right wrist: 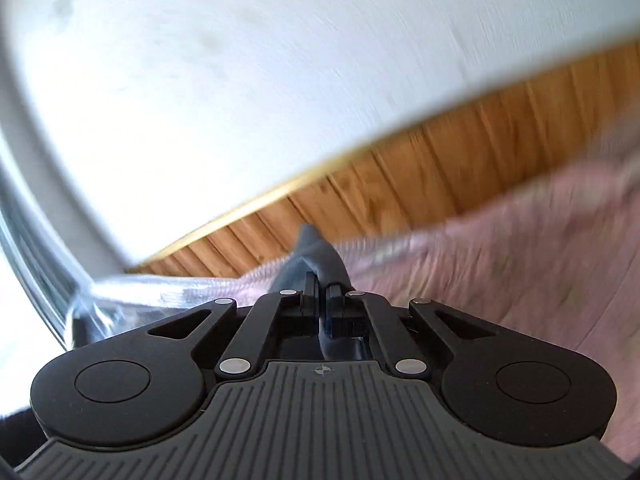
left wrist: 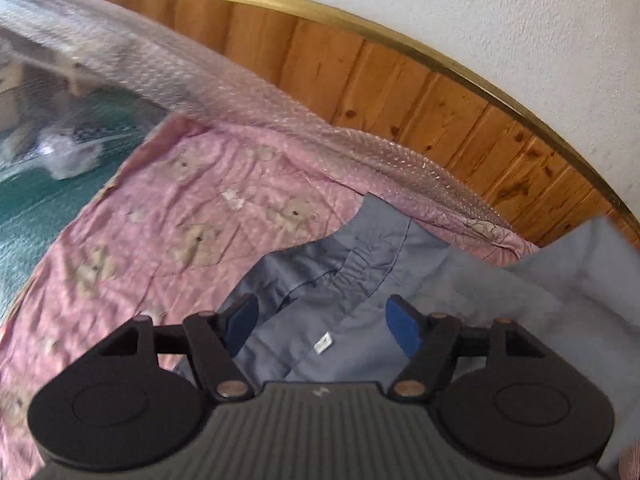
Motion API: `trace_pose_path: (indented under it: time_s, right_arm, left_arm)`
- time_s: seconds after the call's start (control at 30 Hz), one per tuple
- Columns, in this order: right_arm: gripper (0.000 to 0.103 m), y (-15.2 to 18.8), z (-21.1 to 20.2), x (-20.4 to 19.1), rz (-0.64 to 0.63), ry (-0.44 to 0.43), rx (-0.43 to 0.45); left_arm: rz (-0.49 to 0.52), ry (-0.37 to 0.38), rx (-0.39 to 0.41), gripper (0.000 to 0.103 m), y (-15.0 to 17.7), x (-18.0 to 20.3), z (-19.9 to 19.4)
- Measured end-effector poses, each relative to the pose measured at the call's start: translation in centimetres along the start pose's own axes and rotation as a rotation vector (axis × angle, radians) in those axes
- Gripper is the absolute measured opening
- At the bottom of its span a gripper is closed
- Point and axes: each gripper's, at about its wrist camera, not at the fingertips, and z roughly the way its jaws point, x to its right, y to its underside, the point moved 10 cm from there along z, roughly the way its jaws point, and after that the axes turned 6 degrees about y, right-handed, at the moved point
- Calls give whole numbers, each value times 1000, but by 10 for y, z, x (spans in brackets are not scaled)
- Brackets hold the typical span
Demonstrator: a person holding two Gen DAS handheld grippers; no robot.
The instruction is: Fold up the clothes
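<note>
The grey garment [left wrist: 344, 280] is seen spread over a pink bedcover [left wrist: 160, 248], close to a wood-panelled wall base [left wrist: 400, 88]. Its cloth is thin, smooth and matte, gathered into fine puckers along an elastic band, and a small white label [left wrist: 323, 343] is sewn by a seam. The left gripper [left wrist: 322, 322] is held above this cloth with its blue-padded jaws set wide apart; nothing is pinched between them, and the fabric is seen lying loose in the gap below. The bedcover is a crumpled, quilted cotton printed with pale teddy bears. A sheet of clear bubble wrap [left wrist: 200, 92] is draped in a long curved ridge along the far edge of the bedcover, between it and the panelling. The panelling is made of knotty vertical boards, capped by a gilded moulding [left wrist: 400, 40], with a rough white plaster wall [left wrist: 500, 12] above. To the left, a teal surface under clear plastic is made out, though blurred. In the right wrist view, the right gripper [right wrist: 322, 286] is seen with its black jaws pressed together on a fold of the same grey cloth, which is raised in a peak beyond the fingertips. That view is smeared, so little more than pink cover, wood and white wall can be told.
</note>
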Motion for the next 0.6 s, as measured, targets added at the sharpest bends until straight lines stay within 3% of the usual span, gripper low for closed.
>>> trace_pose_path:
  time_s: [0.1,0.17,0.2,0.23,0.3,0.33,0.37,0.4,0.43,0.5,0.6]
  right_arm:
    - [3,53,-11,33,-95,231,-155]
    - [12,121,1,80,14,350,-397]
    - [14,147,2,95,74,377,-477]
    - [19,160,-1,103,120,388,-493]
    - [36,151,-16,115,170,440,-437]
    - [40,138,-21,119,178,468,-393]
    - [51,121,-19,122,168,492,-348]
    - [60,106,-11,123,144,500,-323]
    - [63,92,-1,123,117,498,-309]
    - [82,76,39,115,51,434,-345]
    - [88,74,117,101,-41,352,-419]
  left_arm:
    - [39,30,-73,73,-7,10,59]
    - [52,61,-126,73,-4,19,94]
    - [45,92,-151,73,-2,24,106]
    - [40,121,-158,73,-1,31,113]
    - [37,172,-155,73,-2,47,123]
    - [45,187,-152,74,-4,54,126]
    - [58,196,-147,78,-6,60,127]
    - [73,175,-152,85,-8,62,131]
    - [89,134,-162,86,-8,61,137]
    - [122,52,-182,87,-10,59,147]
    - [144,-15,-227,87,-8,56,163]
